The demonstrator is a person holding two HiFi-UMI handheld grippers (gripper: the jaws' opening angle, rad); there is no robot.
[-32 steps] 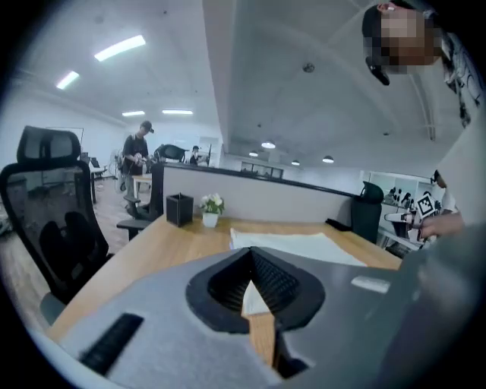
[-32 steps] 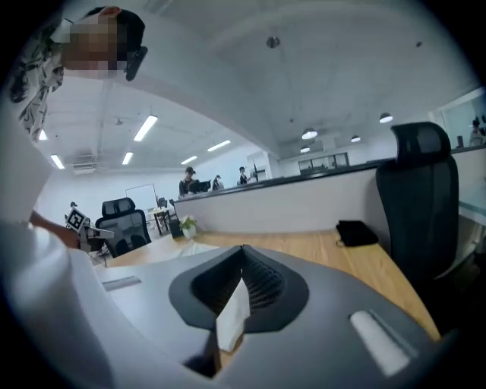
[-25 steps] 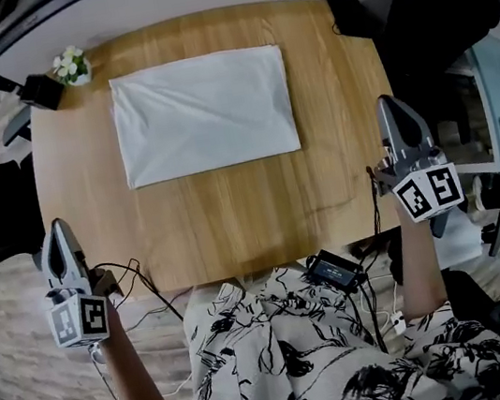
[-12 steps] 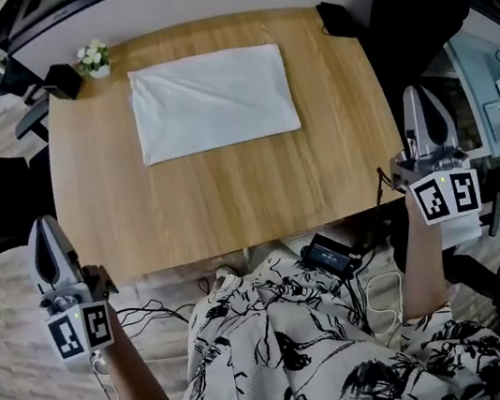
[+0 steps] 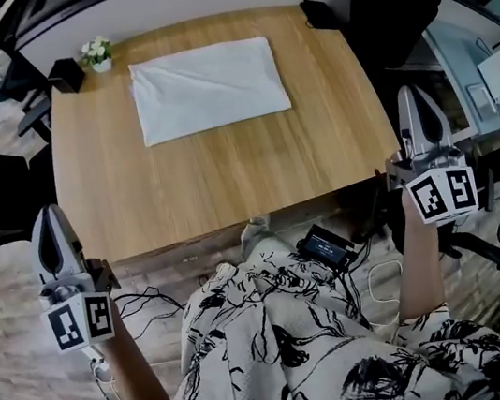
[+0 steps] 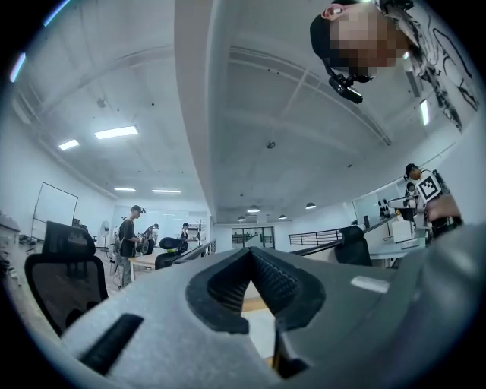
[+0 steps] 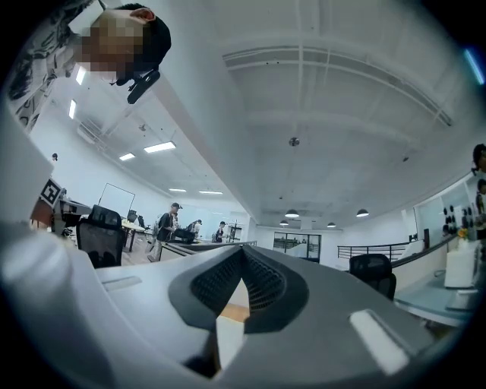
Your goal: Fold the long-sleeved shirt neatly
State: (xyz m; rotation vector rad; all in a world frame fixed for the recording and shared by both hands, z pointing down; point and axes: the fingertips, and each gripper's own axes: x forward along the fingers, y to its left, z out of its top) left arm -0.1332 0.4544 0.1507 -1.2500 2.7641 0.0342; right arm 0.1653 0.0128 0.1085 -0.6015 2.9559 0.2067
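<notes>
While the long-sleeved shirt point(image 5: 209, 87) lies as a flat white rectangle on the far half of the tabletop point(image 5: 228, 179), near a small flower pot point(image 5: 96, 54), the head view shows both tools clear of it. The left hand-held gripper point(image 5: 50, 220) hangs off the tabletop's near left corner and the right hand-held gripper point(image 5: 418, 102) off its right edge, each well apart from the cloth. To my eye the fold is done: the edges look square, with only faint diagonal creases. Doing this step well means leaving the bundle alone. A touch-up should press straight down, not drag a corner.

From the left gripper view, the left tool's jaws point(image 6: 252, 260) are pressed together with nothing between them, aimed out across the room.

From the right gripper view, the right tool point(image 7: 243, 257) is the same, closed and empty, so neither can snag fabric.
</notes>
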